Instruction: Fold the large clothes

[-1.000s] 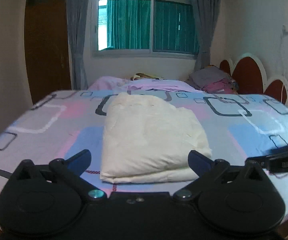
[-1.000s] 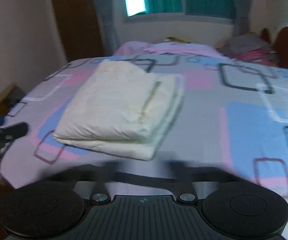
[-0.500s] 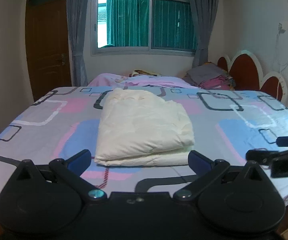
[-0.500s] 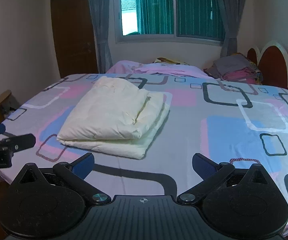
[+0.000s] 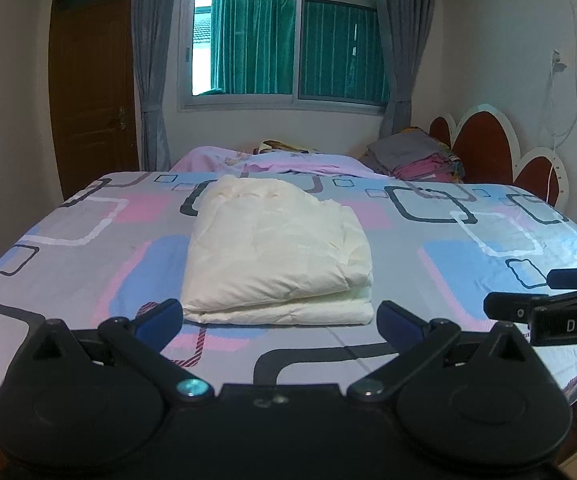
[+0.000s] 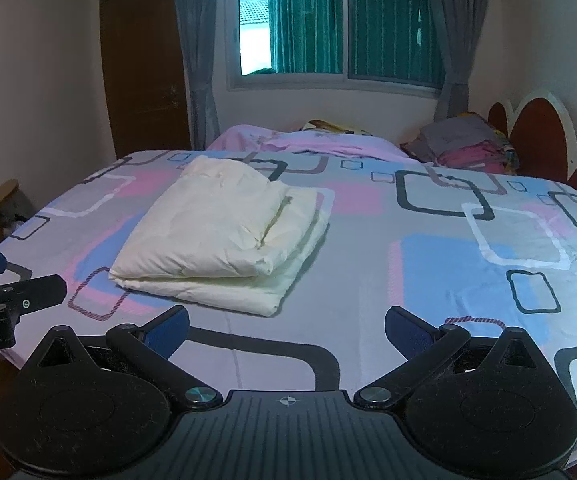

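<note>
Centrally on the bed (image 5: 88, 248) lies the cream garment (image 5: 276, 256), already folded into a thick, roughly rectangular bundle of at least two stacked layers, resting flat on the patterned sheet. Long axis runs away from the near edge toward the window (image 5: 288, 44); the folded-over short end faces the person. In the right wrist view the garment (image 6: 224, 236) shows an open seam along its right flank, top layer slightly offset from the lower one. Left claw (image 5: 278, 316): fingers spread wide, empty, held off the near edge of the bed with the bundle directly ahead and its near end framed between the two blue pads. Right claw (image 6: 286, 326): likewise spread and empty, but the bundle sits ahead and to its left, well apart from it. Judgement: the left claw is the nearer and better aligned; the right would have to travel leftward to reach the open flank. Each claw appears at the margin of the other's view, so they are side by side, level. Judgement: folding looks essentially complete; any remaining move would be squaring the offset layers or lifting the bundle away. Farther out: a pink blanket (image 5: 288, 162) at the far side of the bed, a stack of folded clothes (image 5: 416, 158) by the headboard (image 5: 484, 148).
</note>
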{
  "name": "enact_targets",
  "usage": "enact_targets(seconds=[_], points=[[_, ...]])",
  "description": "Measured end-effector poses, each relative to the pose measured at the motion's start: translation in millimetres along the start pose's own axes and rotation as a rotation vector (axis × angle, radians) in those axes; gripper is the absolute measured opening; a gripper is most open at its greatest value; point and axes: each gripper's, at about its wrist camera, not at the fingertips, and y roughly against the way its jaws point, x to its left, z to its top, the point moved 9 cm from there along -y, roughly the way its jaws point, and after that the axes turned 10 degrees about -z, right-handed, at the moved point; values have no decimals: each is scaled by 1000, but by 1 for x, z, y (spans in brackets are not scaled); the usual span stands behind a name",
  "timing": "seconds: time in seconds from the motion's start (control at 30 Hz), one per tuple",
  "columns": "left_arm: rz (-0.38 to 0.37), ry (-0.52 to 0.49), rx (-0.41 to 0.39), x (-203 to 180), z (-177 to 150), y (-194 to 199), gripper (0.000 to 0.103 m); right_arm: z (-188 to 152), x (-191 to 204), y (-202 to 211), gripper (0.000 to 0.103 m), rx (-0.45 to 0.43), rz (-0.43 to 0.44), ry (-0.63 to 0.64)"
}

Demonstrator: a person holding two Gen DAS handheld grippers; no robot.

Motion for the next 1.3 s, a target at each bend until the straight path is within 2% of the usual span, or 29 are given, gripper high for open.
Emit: enact_targets(seconds=[1.3], points=[[1,5,5,0,-2,-1,103,5,-12,5,103,-16,5,19]])
